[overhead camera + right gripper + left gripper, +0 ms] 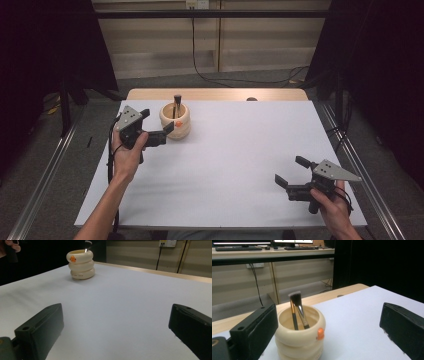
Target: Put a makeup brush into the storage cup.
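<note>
On the table's far left, the left tool stands wide beside the cream holder, whose two brushes look untouched. Grasping is still ahead; the right tool waits wide, well apart.

Cream holder, orange dot; black brushes; white table.

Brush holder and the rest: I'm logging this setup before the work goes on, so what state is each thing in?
Brush holder: upright on the table, open at the top, not gripped.
Brushes: two, standing in the holder, leaning, bristles up.
Left hand-held gripper: open, jaws beside the holder.
Right hand-held gripper: open, holding nothing, far from the holder.
Table: covered by a white sheet, flat.
</note>
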`<state>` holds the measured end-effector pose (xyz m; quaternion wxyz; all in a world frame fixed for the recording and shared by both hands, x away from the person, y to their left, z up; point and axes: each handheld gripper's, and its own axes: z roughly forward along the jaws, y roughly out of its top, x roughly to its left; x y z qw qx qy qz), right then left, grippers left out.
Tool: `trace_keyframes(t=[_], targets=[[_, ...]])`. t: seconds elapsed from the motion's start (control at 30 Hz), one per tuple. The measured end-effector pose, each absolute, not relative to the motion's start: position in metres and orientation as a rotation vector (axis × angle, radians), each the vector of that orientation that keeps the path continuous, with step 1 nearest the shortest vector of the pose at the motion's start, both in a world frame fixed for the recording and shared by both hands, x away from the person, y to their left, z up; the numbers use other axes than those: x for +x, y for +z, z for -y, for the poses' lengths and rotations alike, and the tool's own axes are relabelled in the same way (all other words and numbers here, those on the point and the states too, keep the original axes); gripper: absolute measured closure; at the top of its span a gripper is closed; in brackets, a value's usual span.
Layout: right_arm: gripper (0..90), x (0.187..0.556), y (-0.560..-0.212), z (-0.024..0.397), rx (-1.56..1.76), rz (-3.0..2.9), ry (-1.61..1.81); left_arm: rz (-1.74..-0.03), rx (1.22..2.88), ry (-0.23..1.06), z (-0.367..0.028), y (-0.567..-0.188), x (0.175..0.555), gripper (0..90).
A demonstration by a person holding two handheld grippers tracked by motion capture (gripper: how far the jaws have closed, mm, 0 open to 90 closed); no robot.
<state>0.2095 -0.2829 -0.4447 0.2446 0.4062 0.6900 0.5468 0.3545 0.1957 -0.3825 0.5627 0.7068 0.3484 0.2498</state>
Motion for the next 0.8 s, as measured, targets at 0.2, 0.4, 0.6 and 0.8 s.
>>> trace_keyframes(t=[0.2, 0.4, 0.6, 0.8], targets=[[0.0, 0.209, -0.444, 0.282, 1.107, -1.884, 1.495, -0.795, 1.683, 0.558, -0.196, -0.386, 0.336, 2.5], [0.0, 0.21, -0.445, 0.282, 1.105, -1.889, 1.49, -0.789, 1.685, 0.582, -0.2, -0.388, 0.318, 2.3], [0.0, 0.21, -0.445, 0.282, 1.103, -1.893, 1.492, -0.814, 1.697, 0.567, -0.208, -0.406, 0.305, 1.8], [0.0, 0.21, -0.445, 0.282, 1.106, -1.89, 1.489, -0.852, 1.692, 0.574, -0.22, -0.419, 0.29, 1.8]])
